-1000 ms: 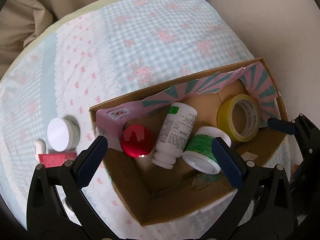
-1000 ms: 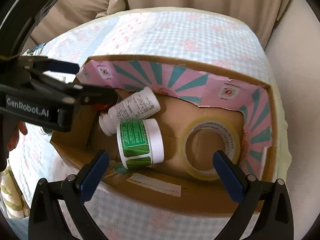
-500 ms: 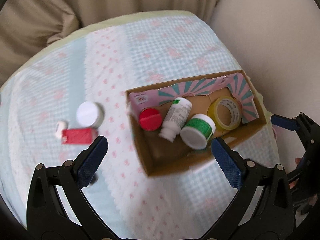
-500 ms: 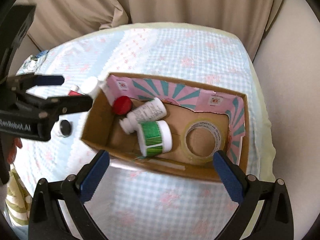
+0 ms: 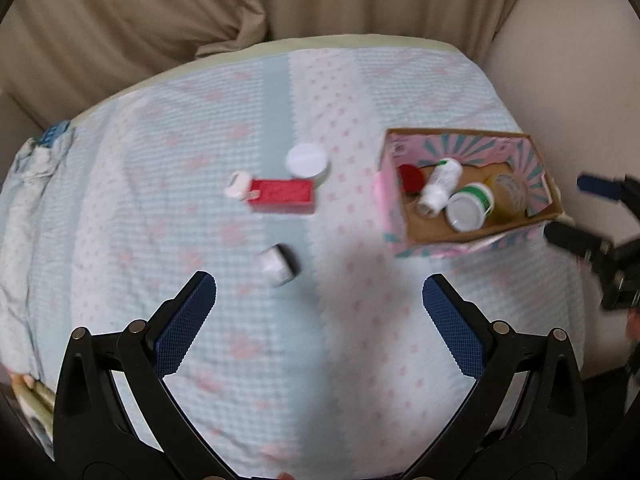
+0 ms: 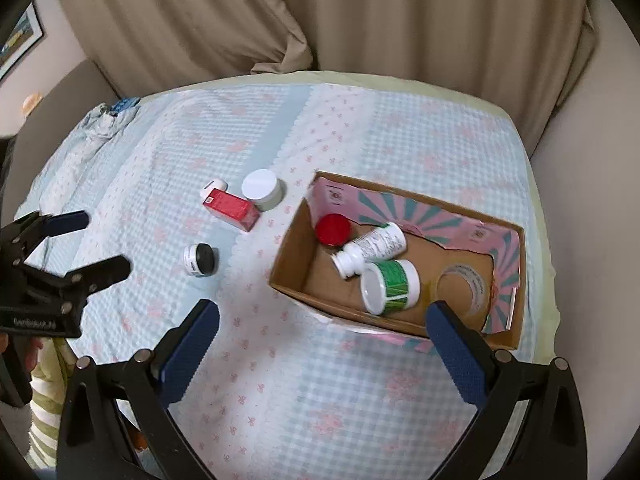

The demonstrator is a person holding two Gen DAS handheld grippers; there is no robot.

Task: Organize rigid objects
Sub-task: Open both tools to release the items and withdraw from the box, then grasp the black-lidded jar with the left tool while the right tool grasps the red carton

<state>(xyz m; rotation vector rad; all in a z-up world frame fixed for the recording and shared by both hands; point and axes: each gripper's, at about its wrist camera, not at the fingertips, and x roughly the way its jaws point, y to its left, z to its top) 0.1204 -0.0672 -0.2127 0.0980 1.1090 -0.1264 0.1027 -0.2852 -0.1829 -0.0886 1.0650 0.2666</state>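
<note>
We hold both grippers, left gripper [image 5: 319, 322] & right gripper [image 6: 322, 346], w/ jaws released, empty; black-lidded jar [image 6: 199, 259] left of box [image 6: 294, 248] likely next.

A bed covered by a pale blue gingham sheet with pink floral print [image 6: 360, 128] carries everything. Directly on it, a red rectangular carton [image 6: 231, 209] is laid just beside a white round lidded jar [image 6: 261, 189] and a small white capped item [image 6: 214, 186]. A small black-lidded jar [image 6: 200, 260] is set apart nearer the front. An open cardboard box with pink-and-teal lining [image 6: 296, 240] is placed to the right.
</note>
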